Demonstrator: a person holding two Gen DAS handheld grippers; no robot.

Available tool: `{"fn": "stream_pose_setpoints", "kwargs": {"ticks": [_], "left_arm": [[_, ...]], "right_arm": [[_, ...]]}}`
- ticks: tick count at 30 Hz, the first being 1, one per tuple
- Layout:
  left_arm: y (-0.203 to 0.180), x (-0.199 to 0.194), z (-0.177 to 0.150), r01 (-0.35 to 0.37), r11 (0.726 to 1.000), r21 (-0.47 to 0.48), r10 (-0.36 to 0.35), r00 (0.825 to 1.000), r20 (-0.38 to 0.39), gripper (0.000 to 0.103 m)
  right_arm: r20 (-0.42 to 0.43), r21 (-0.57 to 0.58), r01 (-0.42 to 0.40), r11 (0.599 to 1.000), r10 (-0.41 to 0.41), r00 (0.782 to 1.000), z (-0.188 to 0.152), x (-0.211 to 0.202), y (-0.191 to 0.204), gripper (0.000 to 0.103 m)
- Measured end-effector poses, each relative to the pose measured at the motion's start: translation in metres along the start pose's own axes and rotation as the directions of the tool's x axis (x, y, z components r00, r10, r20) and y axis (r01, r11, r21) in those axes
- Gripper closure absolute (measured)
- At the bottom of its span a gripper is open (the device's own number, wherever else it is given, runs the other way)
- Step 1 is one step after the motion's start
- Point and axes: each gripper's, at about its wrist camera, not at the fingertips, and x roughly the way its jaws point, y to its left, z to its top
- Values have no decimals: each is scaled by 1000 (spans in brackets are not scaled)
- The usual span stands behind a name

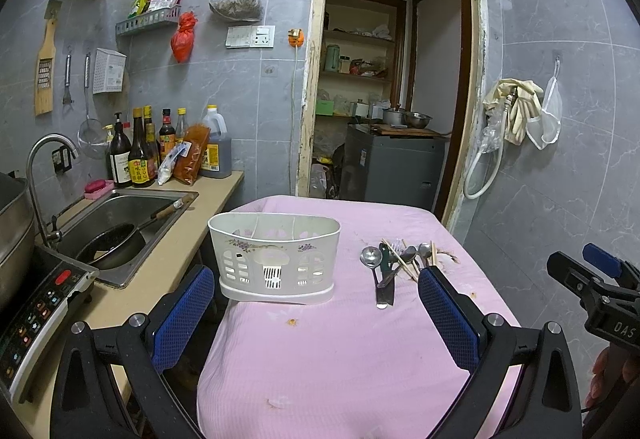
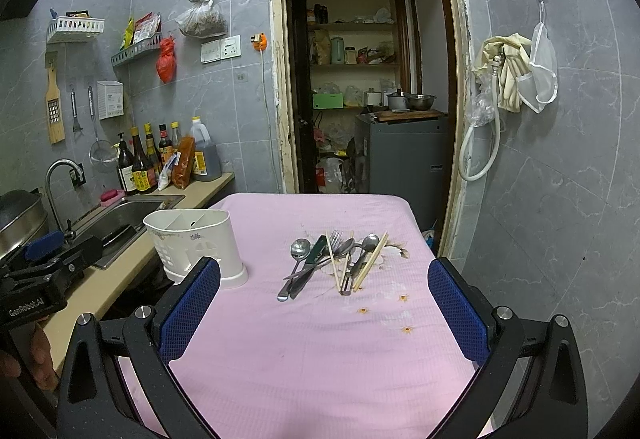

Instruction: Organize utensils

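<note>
A white slotted utensil holder [image 1: 276, 259] [image 2: 196, 245] stands empty on the pink tablecloth [image 1: 332, 351] [image 2: 320, 351], left of a pile of utensils [image 1: 396, 263] [image 2: 334, 263]. The pile has spoons, a fork, a dark-handled knife and wooden chopsticks lying crossed. My left gripper [image 1: 316, 303] is open and empty, held short of the holder. My right gripper [image 2: 324, 297] is open and empty, held short of the pile. Each gripper shows at the other view's edge: the right gripper [image 1: 596, 287], the left gripper [image 2: 44, 271].
A counter with a sink [image 1: 120, 227] holding a black pan, an induction cooker [image 1: 36, 315] and sauce bottles [image 1: 140, 155] runs along the left. An open doorway [image 1: 392, 79] to a pantry lies behind the table. Gloves and a hose [image 1: 512, 111] hang on the right wall.
</note>
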Motion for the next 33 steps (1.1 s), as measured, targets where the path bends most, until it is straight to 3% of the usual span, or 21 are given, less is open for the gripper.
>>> {"fn": "stream_pose_setpoints", "kwargs": {"ticks": [8,18,33], "left_arm": [[-2,2,7,17,1000,24,-18,999,26,0],[-22,22,40,52,995,81,-59,994,94,0],[-70,114,72,59,989,135,-73,992,103,0]], "right_arm": [[50,4,21,1000,-21,999,9,-4,-2,1],[136,-8,57,998,-56,989,48,0,-17,1],[106,-70,62,996,-54,993,82,98,-63,1]]}}
